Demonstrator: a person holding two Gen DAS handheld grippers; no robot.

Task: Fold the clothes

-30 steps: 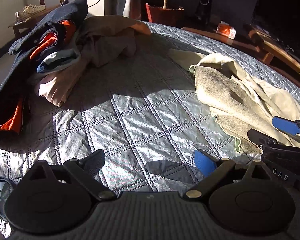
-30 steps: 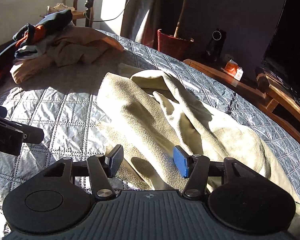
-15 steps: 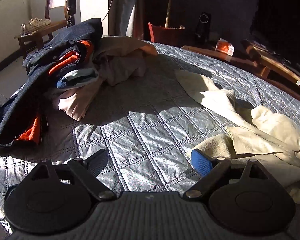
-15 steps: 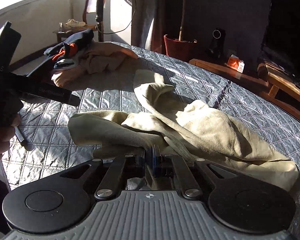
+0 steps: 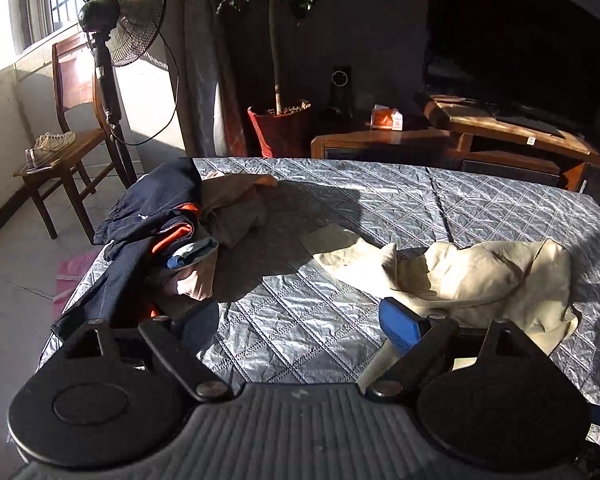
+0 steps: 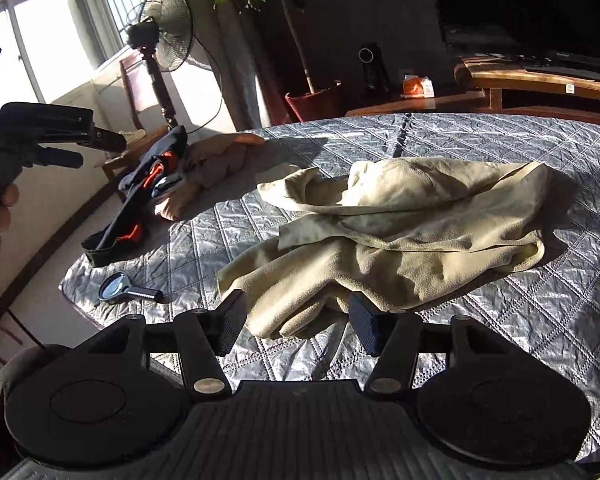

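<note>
A cream fleece garment (image 5: pixel 460 276) (image 6: pixel 400 232) lies crumpled on the silver quilted cover (image 5: pixel 320 320) (image 6: pixel 540 320). My right gripper (image 6: pixel 298 324) hovers at its near edge. Its jaws are opening, and a fold of the fleece lies below and between them, untouched by the pads. My left gripper (image 5: pixel 300 324) is raised over the cover to the left of the garment. Its jaws are wide and closing slightly, with only the cover behind them. A strip of cream cloth hangs beside its blue pad (image 5: pixel 400 324). In the right wrist view the left gripper (image 6: pixel 96 148) is held high at the left.
A pile of dark blue, orange and tan clothes (image 5: pixel 172 240) (image 6: pixel 172 184) sits at the cover's far left. A magnifying glass (image 6: pixel 118 286) lies near the left edge. Beyond stand a fan (image 5: pixel 120 16), a chair with shoes (image 5: pixel 60 148), a potted plant (image 5: pixel 280 128) and wooden furniture (image 5: pixel 500 132).
The right gripper shut on the cream garment, dragged it into a bunch, and has now let go. The left gripper rose and tilted up, bringing the room into view.
</note>
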